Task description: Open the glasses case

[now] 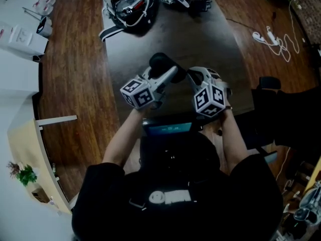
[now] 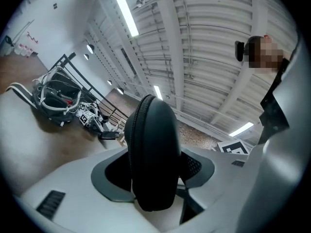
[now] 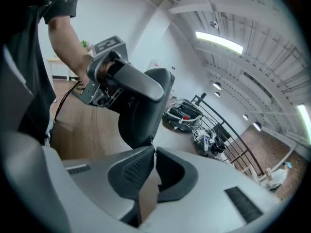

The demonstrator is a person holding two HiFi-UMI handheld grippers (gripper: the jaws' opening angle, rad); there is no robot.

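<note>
Working over a dark counter (image 1: 200, 39), well short of the bag (image 1: 128, 6) heaped at its far end. Keeping both grippers close to the body and off the surface. Holding the case (image 2: 153, 154) in the air with the left gripper (image 2: 153, 176), fingers (image 2: 197, 166) clamped across its two broad faces, stood on end between them. Meeting it from the other side with the right gripper (image 3: 153, 152), fingers (image 3: 129, 174) brought together right at the case's near end. Probably pinching a zip tab there, though too small to tell for sure. Showing a zip (image 2: 130, 140) up the narrow edge, done up as far as can be seen, so not open yet. Looks like a light, stiff shell with a matt skin: firm enough to take a squeeze on the flat sides without caving, and unlikely to slip. Best held as now, on the faces and off the seam, leaving the zip free to run. Worth taking only the tab with the other fingers, tiny and likely to pop out of a thin pinch.
</note>
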